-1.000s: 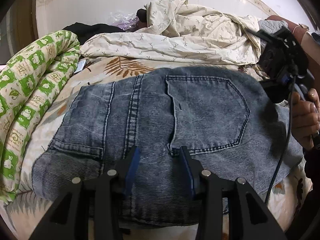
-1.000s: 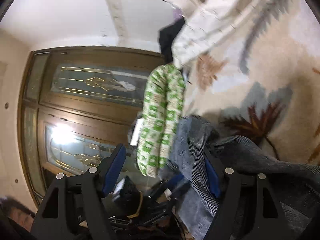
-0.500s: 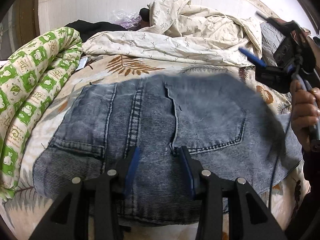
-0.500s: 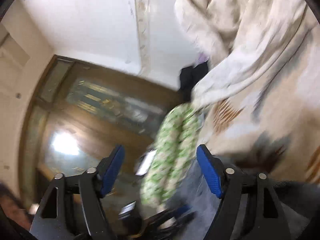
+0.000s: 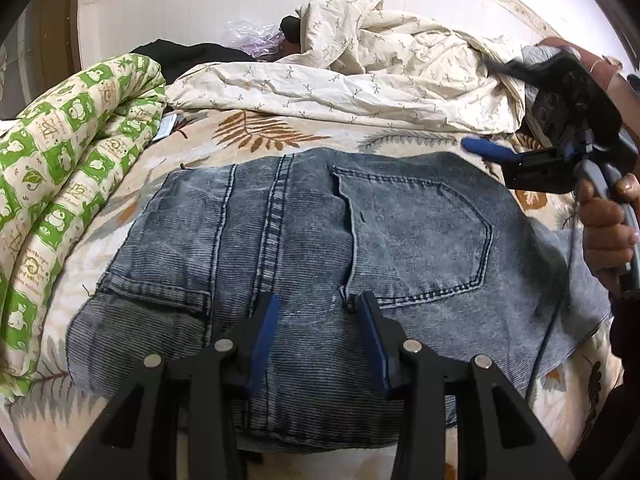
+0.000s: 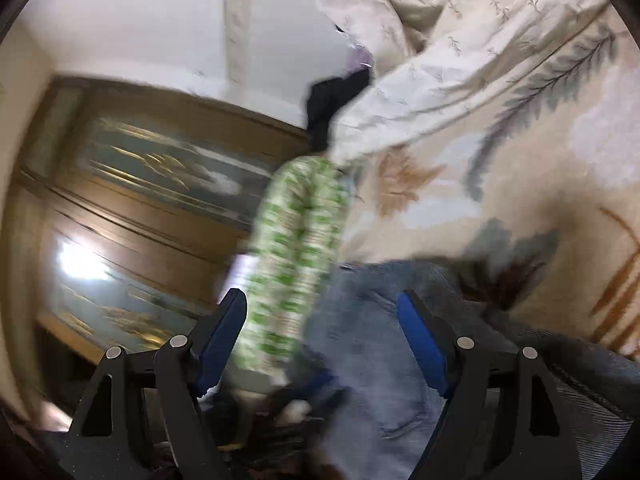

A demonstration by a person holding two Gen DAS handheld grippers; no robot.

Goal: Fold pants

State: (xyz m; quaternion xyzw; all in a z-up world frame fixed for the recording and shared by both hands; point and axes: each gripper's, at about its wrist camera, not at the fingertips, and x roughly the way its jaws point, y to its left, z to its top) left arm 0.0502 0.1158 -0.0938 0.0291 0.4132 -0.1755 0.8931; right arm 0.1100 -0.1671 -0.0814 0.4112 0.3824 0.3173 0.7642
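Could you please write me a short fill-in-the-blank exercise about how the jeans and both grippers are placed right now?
1. The blue-grey denim jeans lie flat with a back ____ facing up.
2. The left gripper sits over the jeans with its jaws ____.
3. The rolled quilt beside the jeans is cream and ____.
4. The right gripper is held ____ the bedsheet, gripping nothing.

Missing words: pocket; open; green; above

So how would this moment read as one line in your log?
task: fold pants | jeans: folded on bed | left gripper: open over jeans | right gripper: open, raised
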